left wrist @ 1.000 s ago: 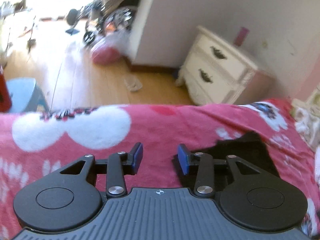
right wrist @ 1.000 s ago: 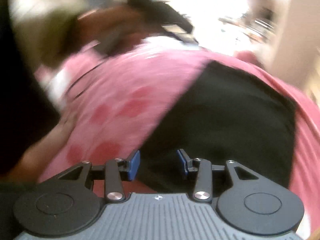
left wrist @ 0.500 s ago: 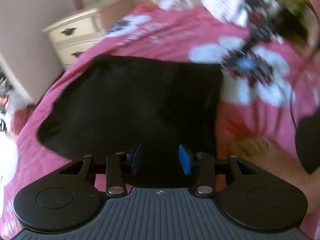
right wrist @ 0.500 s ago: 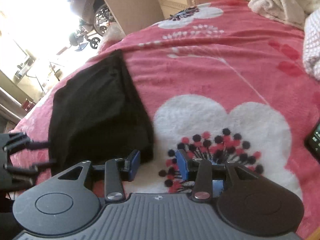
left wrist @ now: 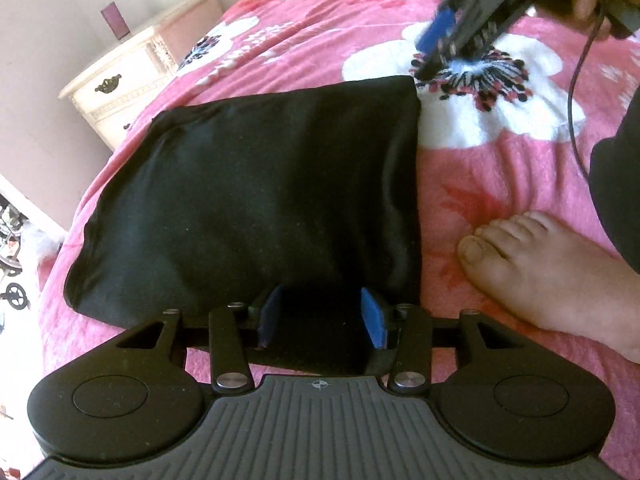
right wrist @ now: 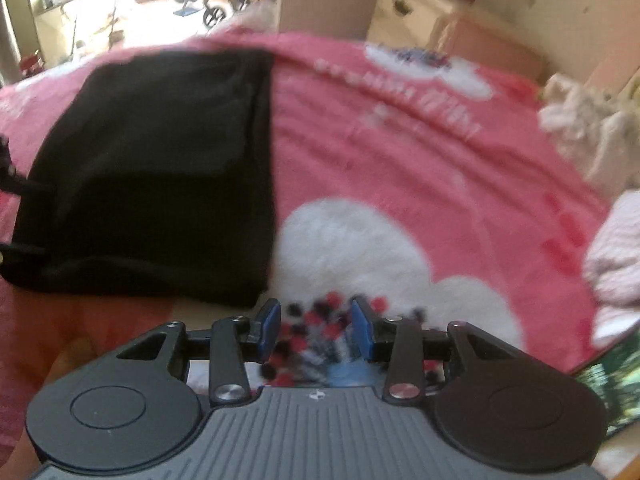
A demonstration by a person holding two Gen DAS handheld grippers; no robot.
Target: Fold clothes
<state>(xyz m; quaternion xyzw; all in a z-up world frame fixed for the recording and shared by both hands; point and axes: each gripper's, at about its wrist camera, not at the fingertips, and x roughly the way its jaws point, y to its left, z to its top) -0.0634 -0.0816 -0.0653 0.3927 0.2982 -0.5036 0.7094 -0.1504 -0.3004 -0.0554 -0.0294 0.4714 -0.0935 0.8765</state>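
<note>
A black garment lies folded into a rough rectangle on the pink flowered blanket. My left gripper is open, its blue pads over the garment's near edge. My right gripper is open and empty over the blanket's white flower, just right of the garment's near corner. The right gripper also shows in the left wrist view, beyond the garment's far right corner.
A bare foot rests on the blanket right of the garment. A white dresser stands beside the bed. Light clothes are piled at the bed's far right. A phone lies at the right edge.
The left gripper swung from facing the room to over the garment and has come closer to its near edge. The right gripper moved off the garment onto the flower pattern.
</note>
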